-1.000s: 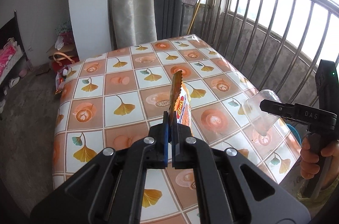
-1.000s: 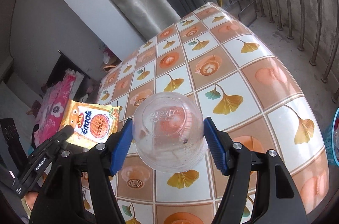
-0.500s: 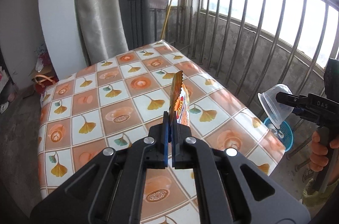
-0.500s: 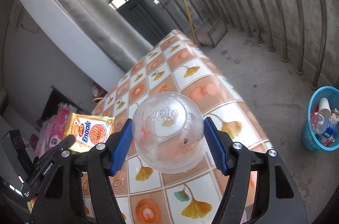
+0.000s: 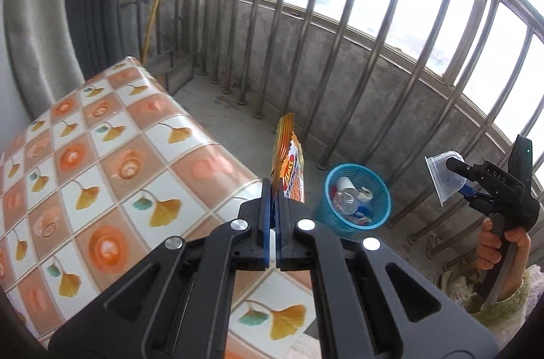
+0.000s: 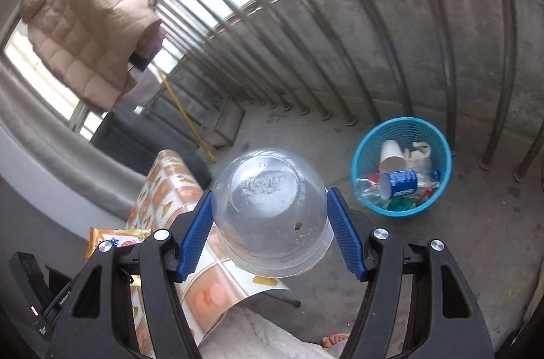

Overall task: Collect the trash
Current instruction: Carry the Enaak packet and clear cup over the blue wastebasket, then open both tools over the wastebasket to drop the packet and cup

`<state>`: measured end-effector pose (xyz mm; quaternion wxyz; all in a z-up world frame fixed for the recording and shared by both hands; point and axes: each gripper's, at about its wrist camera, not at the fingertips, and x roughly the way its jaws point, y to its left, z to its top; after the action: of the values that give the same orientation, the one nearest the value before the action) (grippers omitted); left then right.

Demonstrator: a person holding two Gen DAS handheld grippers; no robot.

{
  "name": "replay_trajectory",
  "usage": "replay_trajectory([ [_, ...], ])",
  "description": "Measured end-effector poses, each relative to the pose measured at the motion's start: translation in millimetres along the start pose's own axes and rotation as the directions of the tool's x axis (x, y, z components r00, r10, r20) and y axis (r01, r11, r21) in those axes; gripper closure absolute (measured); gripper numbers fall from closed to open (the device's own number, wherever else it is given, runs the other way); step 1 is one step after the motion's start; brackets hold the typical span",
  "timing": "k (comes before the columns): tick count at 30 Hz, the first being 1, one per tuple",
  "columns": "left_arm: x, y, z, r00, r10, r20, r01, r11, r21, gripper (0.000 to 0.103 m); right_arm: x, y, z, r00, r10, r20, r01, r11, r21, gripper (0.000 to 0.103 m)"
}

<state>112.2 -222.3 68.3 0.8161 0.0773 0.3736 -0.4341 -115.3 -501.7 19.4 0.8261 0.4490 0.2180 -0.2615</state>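
**Right wrist view: cup and wrapper held near the bin**

Right wrist view has the right gripper with jaws clamped on a clear plastic cup, base forward; ahead and to their right sits the blue bin, partly filled. The cup is probably light and crushable, so its sides suit a gentle hold. Left wrist view shows the left gripper with jaws pinched together on a snack wrapper, thin, floppy and standing edge-on. Only this view shows the patterned surface broadly.
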Motion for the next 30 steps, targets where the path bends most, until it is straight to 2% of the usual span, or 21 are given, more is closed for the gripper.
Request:
replay_trajectory([
  [3,31.5,-25.3,6.9,0.996,-0.07,-0.059,0.07,0.997,0.008,0.103,-7.1,-37.4,6.7,0.998,-0.049,0.03,0.047,0.996,0.082,0.038],
  [10,110.0,-90.6,16.9,0.972,-0.147,-0.185,0.161,0.985,0.067,0.103,3.2,-120.1,7.8,0.994,-0.104,0.021,0.095,0.959,0.267,0.038],
  [16,190.7,-140.9,27.6,0.941,-0.167,-0.293,0.204,0.974,0.099,0.103,35.5,-164.5,8.8,0.994,-0.106,-0.005,0.1,0.922,0.375,0.038],
  [21,265.2,-181.6,35.4,0.919,-0.158,-0.36,0.216,0.968,0.128,0.103,72.7,-186.7,27.0,0.995,-0.102,-0.012,0.098,0.909,0.405,0.037],
  [24,303.1,-200.0,39.1,0.913,-0.153,-0.377,0.22,0.965,0.143,0.101,103.6,-200.2,45.9,0.995,-0.098,-0.019,0.097,0.9,0.426,0.037],
  [25,315.8,-204.3,39.9,0.912,-0.157,-0.378,0.223,0.965,0.136,0.092,112.5,-204.8,51.0,0.995,-0.097,-0.019,0.096,0.897,0.432,0.037],
  [26,326.2,-207.8,39.9,0.908,-0.16,-0.388,0.226,0.965,0.132,0.072,123.4,-211.1,56.5,0.995,-0.101,-0.019,0.099,0.894,0.437,0.036],
  [28,345.8,-212.8,37.9,0.899,-0.147,-0.413,0.218,0.967,0.131,0.049,149.8,-226.0,64.9,0.991,-0.12,-0.059,0.134,0.884,0.448,0.032],
  [30,353.3,-212.6,35.9,0.902,-0.112,-0.417,0.179,0.976,0.127,0.049,174.4,-242.5,64.7,0.983,-0.151,-0.105,0.183,0.865,0.467,0.03],
])
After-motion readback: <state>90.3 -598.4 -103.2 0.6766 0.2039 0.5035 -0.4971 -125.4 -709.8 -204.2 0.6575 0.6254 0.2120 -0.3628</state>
